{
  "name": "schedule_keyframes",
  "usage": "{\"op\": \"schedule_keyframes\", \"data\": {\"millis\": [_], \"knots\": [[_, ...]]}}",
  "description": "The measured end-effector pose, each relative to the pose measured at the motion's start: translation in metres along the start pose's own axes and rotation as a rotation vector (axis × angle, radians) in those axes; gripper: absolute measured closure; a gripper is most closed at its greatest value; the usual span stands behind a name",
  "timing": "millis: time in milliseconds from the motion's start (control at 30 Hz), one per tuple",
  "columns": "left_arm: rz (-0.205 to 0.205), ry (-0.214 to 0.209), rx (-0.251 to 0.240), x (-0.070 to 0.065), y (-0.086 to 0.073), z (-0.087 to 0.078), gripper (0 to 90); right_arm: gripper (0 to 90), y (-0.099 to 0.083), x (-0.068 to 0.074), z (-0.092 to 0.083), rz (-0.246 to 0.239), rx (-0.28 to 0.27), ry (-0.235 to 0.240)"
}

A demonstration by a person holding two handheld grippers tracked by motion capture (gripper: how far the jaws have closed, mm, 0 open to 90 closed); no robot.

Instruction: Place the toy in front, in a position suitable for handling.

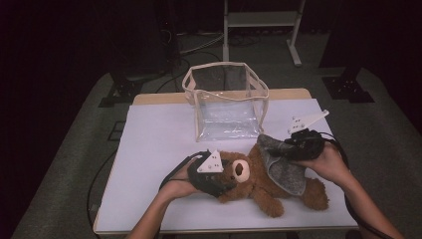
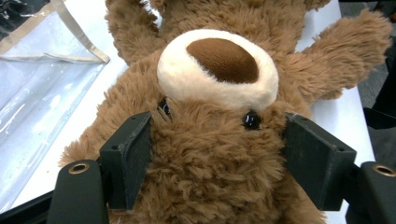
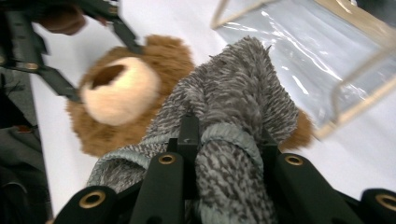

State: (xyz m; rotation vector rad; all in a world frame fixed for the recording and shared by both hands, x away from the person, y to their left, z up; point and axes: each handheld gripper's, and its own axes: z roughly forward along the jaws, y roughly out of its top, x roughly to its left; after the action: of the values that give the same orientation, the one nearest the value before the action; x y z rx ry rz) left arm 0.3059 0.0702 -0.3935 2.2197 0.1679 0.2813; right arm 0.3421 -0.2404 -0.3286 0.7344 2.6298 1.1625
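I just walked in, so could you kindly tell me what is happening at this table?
A person is dressing a brown teddy bear lying on the white table. The left tool clamps the bear's head at eye level, while the right tool is shut on a grey knitted garment draped over its body. A clear bag stands open behind.

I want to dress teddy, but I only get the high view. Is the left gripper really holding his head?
Observer: Yes. In the left gripper view the left gripper has a jaw pressed into the fur on each side of the head of the teddy bear, just beside his black eyes.
Operator: And the other one, does it have a good hold?
Observer: It looks so. In the right gripper view the right gripper pinches a bunched fold of the grey sweater, ribbed edge included.
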Motion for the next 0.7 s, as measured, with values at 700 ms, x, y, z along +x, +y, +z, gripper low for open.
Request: {"op": "schedule_keyframes", "data": {"millis": [700], "knots": [[-0.038, 0.021, 0.024, 0.019, -0.007, -0.003, 26.0, 72.3, -0.030, 0.017, 0.008, 0.008, 0.024, 0.066]]}}
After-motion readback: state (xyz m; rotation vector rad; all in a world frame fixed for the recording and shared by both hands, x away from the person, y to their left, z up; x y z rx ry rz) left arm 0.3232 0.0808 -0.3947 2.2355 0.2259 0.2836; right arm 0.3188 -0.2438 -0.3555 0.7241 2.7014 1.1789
